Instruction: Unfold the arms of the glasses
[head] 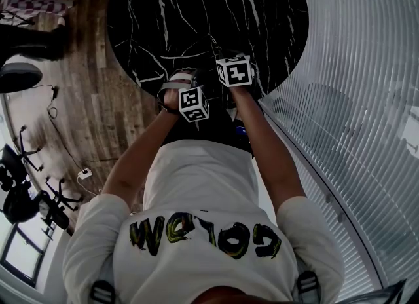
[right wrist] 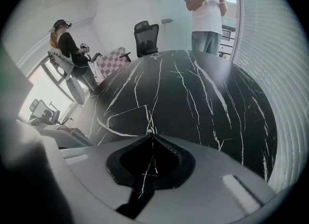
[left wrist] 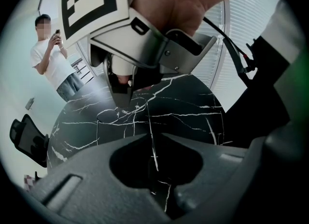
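Observation:
Thin-rimmed glasses lie on the round black marble table (head: 196, 8) and barely show against its white veins. One oval rim (left wrist: 100, 114) shows in the left gripper view, and a thin straight wire (right wrist: 123, 112) in the right gripper view. My left gripper (left wrist: 153, 136) is closed to a narrow slit, with a thin pale strand, seemingly a glasses arm, running through it. My right gripper (right wrist: 151, 133) is shut, with a tiny pale tip of the wire at its jaw tips. It stands just beyond the left one (left wrist: 120, 98). In the head view both marker cubes (head: 193, 104) (head: 234, 71) hide the glasses.
A person with a phone stands past the table's far side (right wrist: 207, 10). Another person stands at the left by a window (right wrist: 67, 44). An office chair (right wrist: 146, 37) stands behind the table. A ribbed curved wall (head: 366, 99) runs along the right, wooden floor (head: 85, 99) on the left.

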